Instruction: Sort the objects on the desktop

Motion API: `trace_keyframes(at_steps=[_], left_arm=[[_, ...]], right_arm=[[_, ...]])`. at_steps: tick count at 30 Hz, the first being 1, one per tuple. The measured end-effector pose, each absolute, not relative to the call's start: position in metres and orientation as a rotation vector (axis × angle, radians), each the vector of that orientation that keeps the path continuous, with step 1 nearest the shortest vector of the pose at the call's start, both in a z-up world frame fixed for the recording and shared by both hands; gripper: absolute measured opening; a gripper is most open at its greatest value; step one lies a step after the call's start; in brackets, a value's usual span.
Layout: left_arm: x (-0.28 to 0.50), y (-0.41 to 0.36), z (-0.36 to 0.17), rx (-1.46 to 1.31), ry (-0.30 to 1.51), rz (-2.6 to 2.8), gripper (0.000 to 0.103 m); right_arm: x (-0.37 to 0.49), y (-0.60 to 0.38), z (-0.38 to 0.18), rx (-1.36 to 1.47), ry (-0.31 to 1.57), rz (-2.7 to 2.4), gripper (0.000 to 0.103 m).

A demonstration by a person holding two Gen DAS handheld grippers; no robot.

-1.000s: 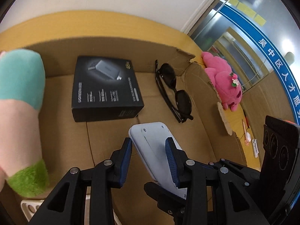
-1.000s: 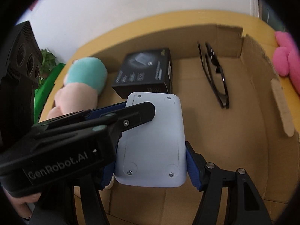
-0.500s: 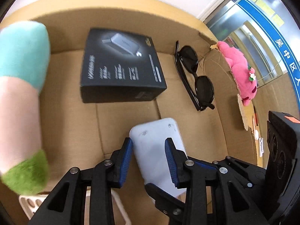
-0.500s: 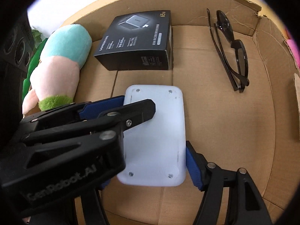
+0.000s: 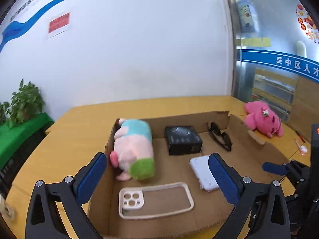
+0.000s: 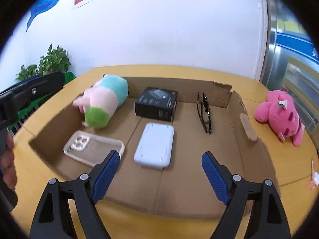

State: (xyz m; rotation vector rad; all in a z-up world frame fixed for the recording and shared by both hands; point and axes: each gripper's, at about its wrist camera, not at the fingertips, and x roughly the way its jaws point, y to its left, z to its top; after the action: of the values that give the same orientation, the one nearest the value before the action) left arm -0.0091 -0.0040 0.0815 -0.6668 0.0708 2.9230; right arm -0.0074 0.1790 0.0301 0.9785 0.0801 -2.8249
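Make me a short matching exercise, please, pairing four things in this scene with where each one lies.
Things:
1. white device
2. sunglasses
3. pink plush
4. clear phone case

Places:
A. on the table, outside the cardboard box
B. in the box's near left corner, in front of the pastel plush
C. mid-box, just in front of the black box
D. near the box's far right corner

Pairs: 1-C, 2-D, 3-A, 4-B
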Motion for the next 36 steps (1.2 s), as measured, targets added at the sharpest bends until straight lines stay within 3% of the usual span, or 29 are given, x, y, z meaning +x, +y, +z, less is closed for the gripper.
trace_keyframes(at_steps=[5,9,12,36], left_arm=[[-0.002,-0.003,0.034,-0.651,0.083,3.054,0.103],[0.0,0.004,0.006,-0.692,0.118,3.097,0.103],[0.005,-0.004,-0.002,-0.722,0.029,3.101,0.103],[0.008,-0.003,-0.008,-0.745,0.056,3.103,0.103]], right_arm=[[-0.014,0.171,0.005,0.941,0.079,-2.856,0.085],[-0.005,0.178,-0.001,0.865,0.008,-2.896,0.093],[0.0,0.181,-0.004,0.783,0.009,-2.944,0.103],[0.001,0.183,-0.007,0.723,0.012,-2.938,0.102]])
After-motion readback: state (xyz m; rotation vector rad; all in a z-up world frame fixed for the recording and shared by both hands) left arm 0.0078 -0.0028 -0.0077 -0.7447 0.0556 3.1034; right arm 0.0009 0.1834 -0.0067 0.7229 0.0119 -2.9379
